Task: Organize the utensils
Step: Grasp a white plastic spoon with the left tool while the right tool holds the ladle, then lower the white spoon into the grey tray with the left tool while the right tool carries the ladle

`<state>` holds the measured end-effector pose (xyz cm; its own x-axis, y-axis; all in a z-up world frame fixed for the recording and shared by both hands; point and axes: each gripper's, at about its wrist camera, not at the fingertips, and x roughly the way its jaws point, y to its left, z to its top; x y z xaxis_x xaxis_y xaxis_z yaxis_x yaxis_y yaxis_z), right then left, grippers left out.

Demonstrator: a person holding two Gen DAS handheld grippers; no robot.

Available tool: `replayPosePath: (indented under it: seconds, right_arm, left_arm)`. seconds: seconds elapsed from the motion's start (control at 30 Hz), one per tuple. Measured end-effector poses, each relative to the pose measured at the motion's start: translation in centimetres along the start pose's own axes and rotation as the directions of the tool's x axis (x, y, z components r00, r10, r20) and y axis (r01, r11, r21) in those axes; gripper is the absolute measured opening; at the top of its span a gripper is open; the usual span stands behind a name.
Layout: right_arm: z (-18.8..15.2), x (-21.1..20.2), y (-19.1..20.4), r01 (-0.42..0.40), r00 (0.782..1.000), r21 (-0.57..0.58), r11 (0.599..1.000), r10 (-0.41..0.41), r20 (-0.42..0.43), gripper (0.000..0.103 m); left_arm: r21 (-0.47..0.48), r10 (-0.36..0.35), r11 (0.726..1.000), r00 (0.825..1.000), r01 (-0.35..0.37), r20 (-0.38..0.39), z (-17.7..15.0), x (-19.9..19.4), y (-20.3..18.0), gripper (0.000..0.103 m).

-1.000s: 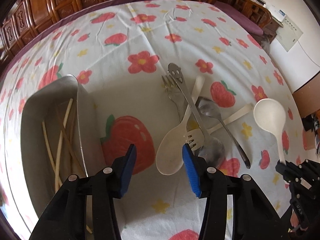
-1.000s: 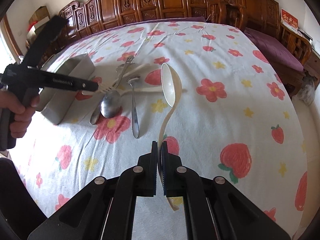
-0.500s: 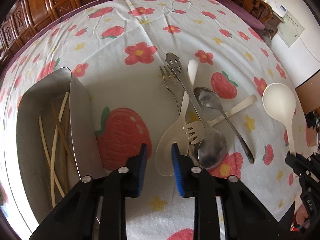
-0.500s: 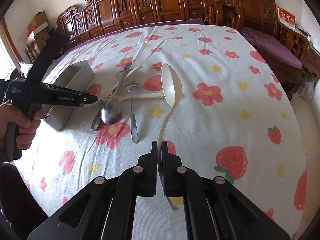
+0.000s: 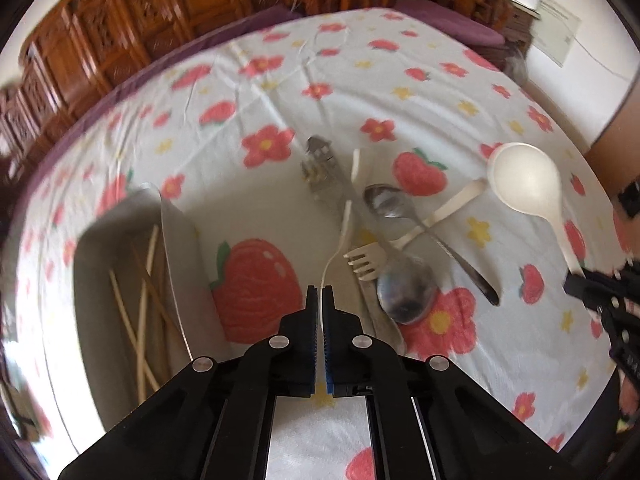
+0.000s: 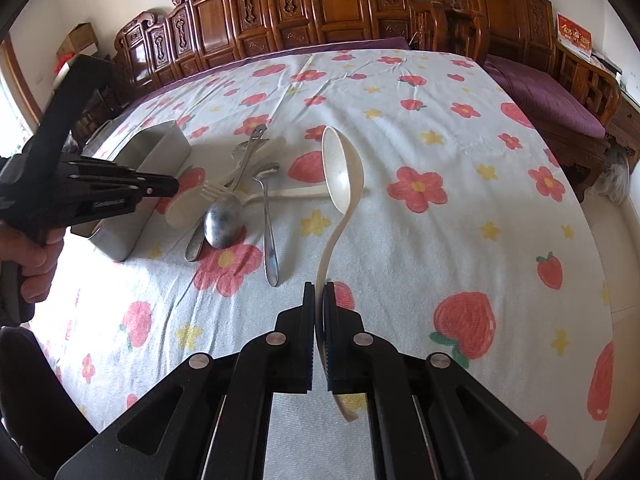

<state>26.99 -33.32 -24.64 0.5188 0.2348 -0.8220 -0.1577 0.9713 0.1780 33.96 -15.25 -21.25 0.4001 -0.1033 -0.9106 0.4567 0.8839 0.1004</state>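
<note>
My left gripper [image 5: 321,289] is shut on the bowl edge of a cream plastic spoon [image 5: 345,224], which is tipped on edge and lifted from the pile. My right gripper [image 6: 318,286] is shut on the handle of a cream ladle [image 6: 342,172], held above the cloth. The ladle also shows in the left wrist view [image 5: 526,178]. On the cloth lie a large metal spoon [image 5: 404,286], a small metal spoon [image 5: 386,202], a cream plastic fork [image 5: 366,264] and a metal fork [image 5: 320,172]. A metal tray [image 5: 178,248] at the left holds several chopsticks [image 5: 144,300].
The table is covered by a white cloth with strawberries and flowers [image 6: 440,240]. Carved wooden chairs [image 6: 320,8] line the far side. The left gripper and hand [image 6: 80,192] hang over the tray [image 6: 160,148] in the right wrist view.
My left gripper has closed from wide open onto the cream spoon's bowl and tipped it up on edge. The right gripper holds the ladle much as before.
</note>
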Motion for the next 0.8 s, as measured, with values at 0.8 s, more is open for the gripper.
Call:
replayPosePath:
  seconds: [0.8]
  right_arm:
    - [0.0, 0.1, -0.1, -0.005, 1.0, 0.002, 1.0, 0.005, -0.002, 0.005]
  left_arm:
    - [-0.018, -0.018, 1.0, 0.997, 0.016, -0.075, 0.8, 3.1, 0.4, 0.018]
